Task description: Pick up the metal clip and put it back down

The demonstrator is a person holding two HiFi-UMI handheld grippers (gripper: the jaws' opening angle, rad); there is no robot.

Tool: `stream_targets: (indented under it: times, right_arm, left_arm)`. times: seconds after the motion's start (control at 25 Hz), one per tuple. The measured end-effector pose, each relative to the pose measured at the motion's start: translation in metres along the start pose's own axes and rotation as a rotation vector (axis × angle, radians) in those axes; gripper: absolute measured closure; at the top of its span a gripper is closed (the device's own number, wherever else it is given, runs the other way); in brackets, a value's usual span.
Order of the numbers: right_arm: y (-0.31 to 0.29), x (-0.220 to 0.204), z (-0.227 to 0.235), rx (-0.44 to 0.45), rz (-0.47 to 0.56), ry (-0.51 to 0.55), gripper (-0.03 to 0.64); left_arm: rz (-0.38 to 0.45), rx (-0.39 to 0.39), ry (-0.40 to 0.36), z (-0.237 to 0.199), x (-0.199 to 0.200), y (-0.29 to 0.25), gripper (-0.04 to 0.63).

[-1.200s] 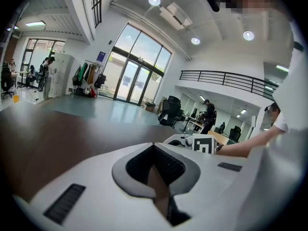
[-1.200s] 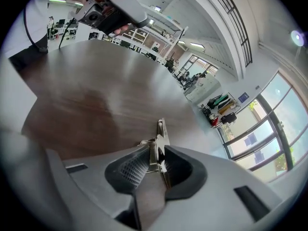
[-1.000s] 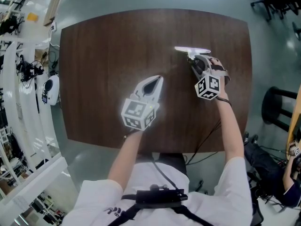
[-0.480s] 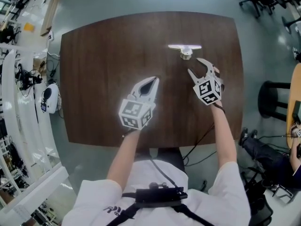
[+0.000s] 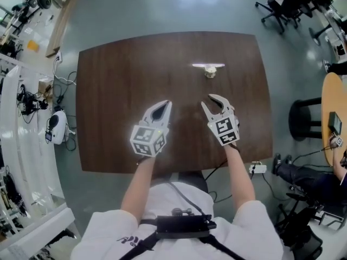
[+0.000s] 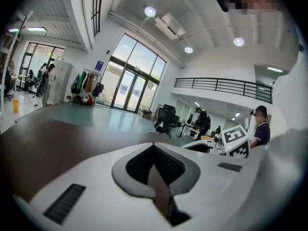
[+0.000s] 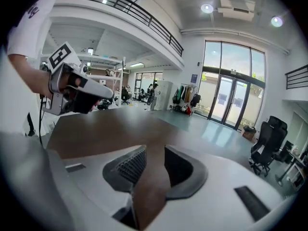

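The small metal clip (image 5: 210,72) lies on the dark wooden table (image 5: 119,75) toward the far right, with a bright shiny strip just behind it. My right gripper (image 5: 210,103) hovers well short of the clip, nearer the table's front edge. Its jaws are closing, still apart, and only bare tabletop shows between them (image 7: 155,150). My left gripper (image 5: 161,109) hangs over the table's middle front, shut with nothing in it (image 6: 154,146). Each gripper appears in the other's view: the left gripper (image 7: 72,88) and the right gripper (image 6: 232,141).
White shelving with cables (image 5: 21,118) runs along the left of the table. Office chairs (image 5: 282,4) stand at the far right and a round yellow table (image 5: 335,112) at the right. Grey floor surrounds the table.
My right gripper has let go of the clip and drawn back toward the front edge, its jaws spreading wide and then narrowing. The clip stays on the table. The left gripper barely moved.
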State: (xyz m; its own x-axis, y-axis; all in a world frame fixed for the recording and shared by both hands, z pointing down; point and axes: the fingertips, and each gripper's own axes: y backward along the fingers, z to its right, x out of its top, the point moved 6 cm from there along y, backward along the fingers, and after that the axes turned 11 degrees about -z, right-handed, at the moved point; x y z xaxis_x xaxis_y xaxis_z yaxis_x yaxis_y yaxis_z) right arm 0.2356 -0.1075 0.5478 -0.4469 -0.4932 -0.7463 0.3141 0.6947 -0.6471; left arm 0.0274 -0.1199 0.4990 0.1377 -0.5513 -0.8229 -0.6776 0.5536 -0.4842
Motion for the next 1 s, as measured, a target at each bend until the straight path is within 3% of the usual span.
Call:
stream_targets:
  times: [0.08, 0.36, 0.68, 1.0]
  right_arm:
    - [0.012, 0.018, -0.024, -0.004, 0.044, -0.016, 0.495]
    - [0.054, 0.091, -0.100, -0.032, 0.199, -0.105, 0.606]
    - [0.091, 0.141, -0.168, -0.082, 0.328, -0.189, 0.611]
    - [0.120, 0.169, -0.194, -0.157, 0.416, -0.233, 0.611]
  left_arm:
    - [0.017, 0.003, -0.005, -0.003, 0.002, 0.017, 0.586]
    - [0.096, 0.054, -0.050, -0.013, 0.014, 0.088, 0.586]
    - [0.196, 0.097, -0.083, -0.021, 0.013, 0.162, 0.586]
    - [0.263, 0.092, -0.118, -0.016, 0.019, 0.197, 0.586]
